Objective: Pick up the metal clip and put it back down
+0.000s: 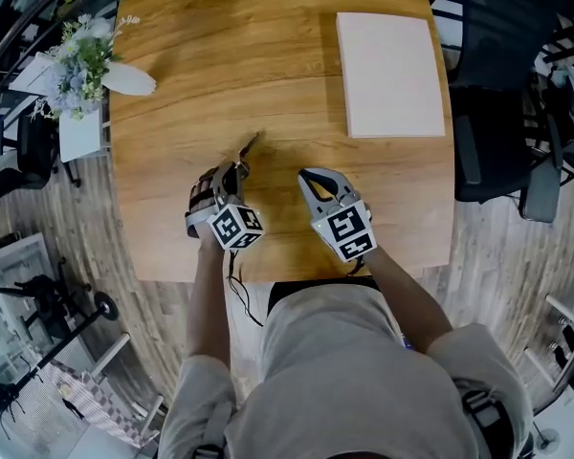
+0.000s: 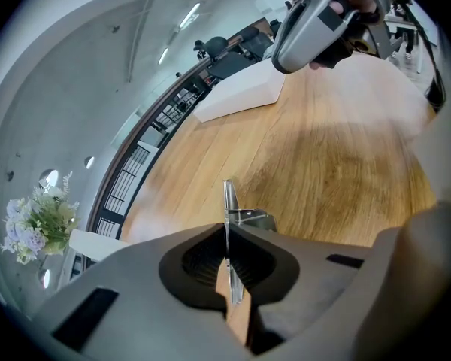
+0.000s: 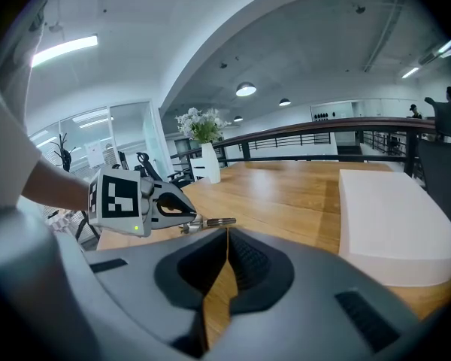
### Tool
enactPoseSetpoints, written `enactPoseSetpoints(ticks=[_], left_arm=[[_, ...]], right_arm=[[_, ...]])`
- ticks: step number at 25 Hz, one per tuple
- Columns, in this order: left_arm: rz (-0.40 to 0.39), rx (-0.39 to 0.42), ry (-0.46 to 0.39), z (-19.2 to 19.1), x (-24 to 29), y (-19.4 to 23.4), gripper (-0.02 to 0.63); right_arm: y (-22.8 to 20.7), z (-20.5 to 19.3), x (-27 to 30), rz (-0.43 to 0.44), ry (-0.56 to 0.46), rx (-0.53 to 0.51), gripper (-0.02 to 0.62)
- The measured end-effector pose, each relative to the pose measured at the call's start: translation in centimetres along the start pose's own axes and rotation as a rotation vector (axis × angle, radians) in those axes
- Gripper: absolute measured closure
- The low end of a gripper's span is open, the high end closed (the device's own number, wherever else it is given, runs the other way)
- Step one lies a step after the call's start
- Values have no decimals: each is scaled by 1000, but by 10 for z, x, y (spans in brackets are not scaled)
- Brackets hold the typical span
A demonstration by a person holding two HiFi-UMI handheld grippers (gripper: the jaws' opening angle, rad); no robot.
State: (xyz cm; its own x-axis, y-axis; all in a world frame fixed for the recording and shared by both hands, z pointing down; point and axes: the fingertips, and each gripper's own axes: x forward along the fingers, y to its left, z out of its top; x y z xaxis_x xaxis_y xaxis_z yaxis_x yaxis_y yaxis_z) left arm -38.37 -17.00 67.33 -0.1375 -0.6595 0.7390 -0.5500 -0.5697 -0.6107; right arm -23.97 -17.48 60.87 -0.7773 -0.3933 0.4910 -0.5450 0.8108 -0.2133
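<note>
The person [image 1: 364, 371] is standing at the near edge of a wooden table [image 1: 268, 65], holding both tools out over it side by side. The left gripper [image 1: 239, 167] is pointing down and away, and its jaws are pinching a metal clip [image 2: 249, 218], with the thin blade of the clip caught between the pads and its folded part sticking out past the tips. From above, the metal clip [image 1: 250, 146] is showing as a dark sliver projecting forward from the jaws over the bare wood, near the middle of the table; whether it is touching the surface cannot be told. Just to its right, the right gripper [image 1: 311, 175] is hovering with its jaws pressed together and nothing between them, its tips [image 3: 227, 232] aiming across the wood. Further out on the right half, a flat white slab [image 1: 390, 73] is lying near the far edge. At the far left corner a vase of flowers [image 1: 81, 60] is standing. Beyond the right edge, a dark office chair [image 1: 502, 84] is sitting on the floor.
</note>
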Motion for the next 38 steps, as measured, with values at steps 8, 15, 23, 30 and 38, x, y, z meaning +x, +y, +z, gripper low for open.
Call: enactPoseSetpoints(ticks=[8, 15, 23, 30, 38], left_arm=[[11, 28, 23, 3, 6, -8, 580], [-35, -29, 25, 6, 9, -19, 578], [-95, -125, 37, 3, 12, -35, 535], [-146, -226, 23, 4, 9, -38, 486], [-175, -395, -47, 5, -30, -39, 477]], right_arm=[[-4, -5, -3, -6, 12, 15, 568], [-4, -9, -1, -7, 18, 4, 568], [-4, -11, -4, -17, 28, -10, 568], [-1, -20, -9, -28, 60, -10, 568], [20, -18, -14, -30, 49, -24, 568]])
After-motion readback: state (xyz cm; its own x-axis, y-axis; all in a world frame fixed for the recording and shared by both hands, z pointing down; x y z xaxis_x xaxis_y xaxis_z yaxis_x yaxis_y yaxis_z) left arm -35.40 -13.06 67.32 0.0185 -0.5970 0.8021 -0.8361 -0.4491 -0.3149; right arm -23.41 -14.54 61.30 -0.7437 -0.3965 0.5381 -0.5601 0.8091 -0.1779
